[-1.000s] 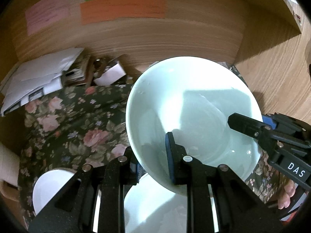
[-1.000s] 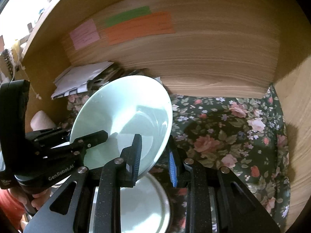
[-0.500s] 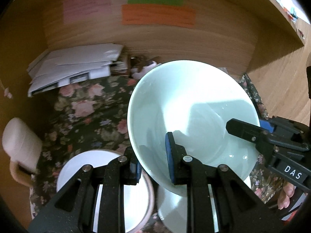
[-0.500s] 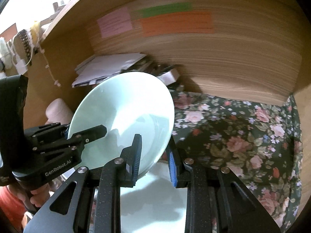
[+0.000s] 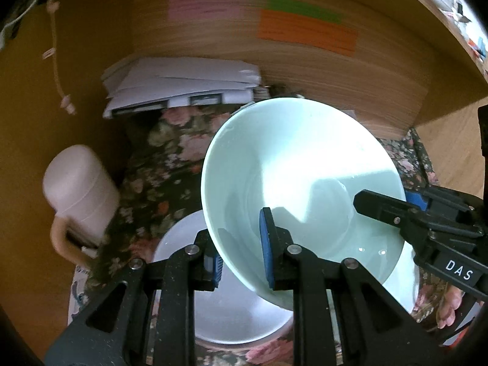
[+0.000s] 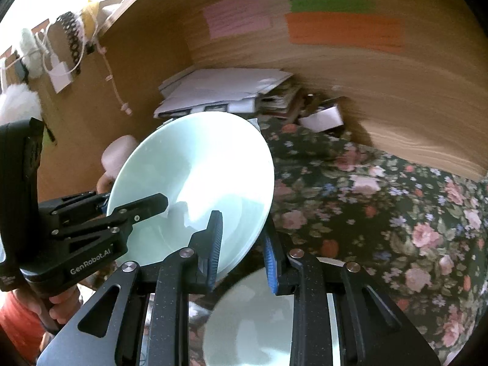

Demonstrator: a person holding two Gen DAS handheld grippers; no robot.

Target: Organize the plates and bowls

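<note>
Glossy glazed bowl [image 5: 305, 183], matt floral cloth [image 6: 381, 198], wood wall [image 5: 381, 97].

Both wrist cameras are looking close along their fingers toward the wooden back wall [image 5: 305, 70], sharing the tilted bowl [image 5: 302, 183] [image 6: 198, 183].

The right gripper [image 6: 242, 248] pinches the near rim of a tilted pale green bowl [image 6: 195, 189]. The left gripper [image 6: 134, 206] clamps the bowl's left rim. Below the bowl lies a white plate [image 6: 253, 320] on floral cloth [image 6: 381, 213].
</note>
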